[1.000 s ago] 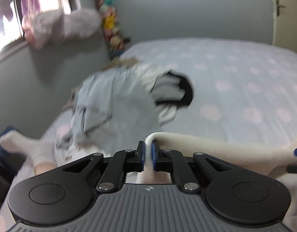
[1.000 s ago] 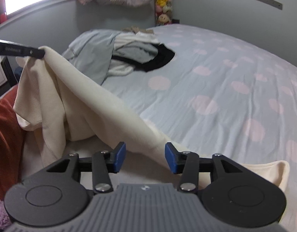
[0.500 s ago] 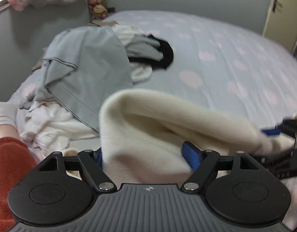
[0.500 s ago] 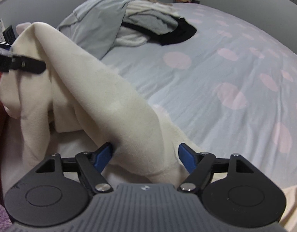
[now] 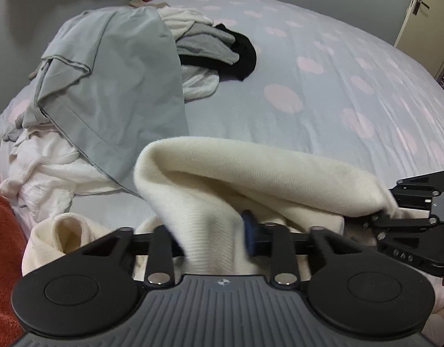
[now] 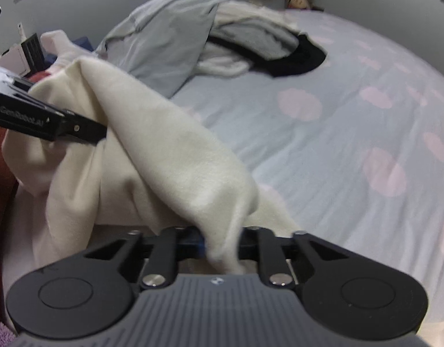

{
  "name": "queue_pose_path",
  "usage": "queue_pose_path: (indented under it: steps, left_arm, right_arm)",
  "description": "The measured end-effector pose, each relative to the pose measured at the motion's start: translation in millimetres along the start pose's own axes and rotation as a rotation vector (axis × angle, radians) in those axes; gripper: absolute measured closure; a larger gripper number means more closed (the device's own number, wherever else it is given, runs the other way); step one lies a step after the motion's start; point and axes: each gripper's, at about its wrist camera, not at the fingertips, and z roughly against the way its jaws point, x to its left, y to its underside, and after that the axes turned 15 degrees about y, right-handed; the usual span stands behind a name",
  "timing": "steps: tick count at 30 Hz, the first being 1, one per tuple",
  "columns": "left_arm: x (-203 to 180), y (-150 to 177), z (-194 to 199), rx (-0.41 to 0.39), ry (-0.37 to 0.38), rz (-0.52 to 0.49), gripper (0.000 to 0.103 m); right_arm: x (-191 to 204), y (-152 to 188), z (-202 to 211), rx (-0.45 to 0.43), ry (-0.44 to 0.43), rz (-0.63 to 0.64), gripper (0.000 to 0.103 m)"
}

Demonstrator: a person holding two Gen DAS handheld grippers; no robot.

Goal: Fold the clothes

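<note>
A cream knit garment [image 5: 250, 179] hangs bunched over the near edge of the bed, stretched between my two grippers. In the left wrist view, my left gripper [image 5: 210, 240] has its jaws closing, with a thick fold of the cream cloth pinched between the pads; only the right blue pad [image 5: 248, 231] shows. My right gripper [image 5: 395, 211] grips the garment's other end at the right. In the right wrist view, my right gripper [image 6: 222, 243] has its jaws closing on a fold of the cream garment [image 6: 164, 144]. The left gripper [image 6: 97, 131] grips it at the left.
A heap of clothes lies at the bed's far left: a grey garment [image 5: 114, 81], a black one [image 5: 242, 55] and white ones [image 5: 48, 173]. The bed [image 5: 352, 92] has a blue sheet with pink dots. Orange-red fabric [image 5: 2, 245] is at the left edge. A door [image 5: 424, 8] stands far right.
Both grippers opened wide around the cream garment, then closed on thicker folds of it. Both sank toward the bed, and the views tilted further down.
</note>
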Motion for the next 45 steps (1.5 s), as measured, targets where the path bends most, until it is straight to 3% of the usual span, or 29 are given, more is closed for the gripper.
queue_pose_path:
  steps: [4,9,16,21,25,29,34,40,45]
  left_arm:
    - [-9,-6,20,-0.061,0.017,-0.004,0.088]
    - [-42,-18,63,-0.171,0.051,-0.085,0.089]
    - [-100,-29,132,-0.294,0.186,-0.171,0.089]
    - [-132,-29,162,-0.326,0.293,-0.23,0.09]
    - [-146,-26,161,-0.274,0.367,-0.265,0.09]
    - [-137,-22,122,-0.146,0.386,-0.21,0.089]
    - [-115,-9,57,-0.008,0.338,-0.14,0.089]
    - [-96,-21,15,0.013,0.264,-0.106,0.086]
    - [-104,-14,14,-0.008,0.216,-0.134,0.074]
  right_arm:
    - [-14,-6,29,-0.091,0.055,-0.052,0.092]
    - [-30,-17,85,-0.225,0.122,-0.088,0.093]
    - [-70,-12,199,-0.397,0.218,-0.168,0.093]
    - [-93,9,274,-0.469,0.293,-0.2,0.093]
    - [-111,28,306,-0.446,0.275,-0.281,0.092]
    - [-119,49,291,-0.346,0.261,-0.328,0.092]
    - [-121,71,234,-0.177,0.202,-0.411,0.092]
    - [-114,68,179,-0.117,0.233,-0.433,0.087]
    - [-115,57,154,-0.107,0.31,-0.391,0.062]
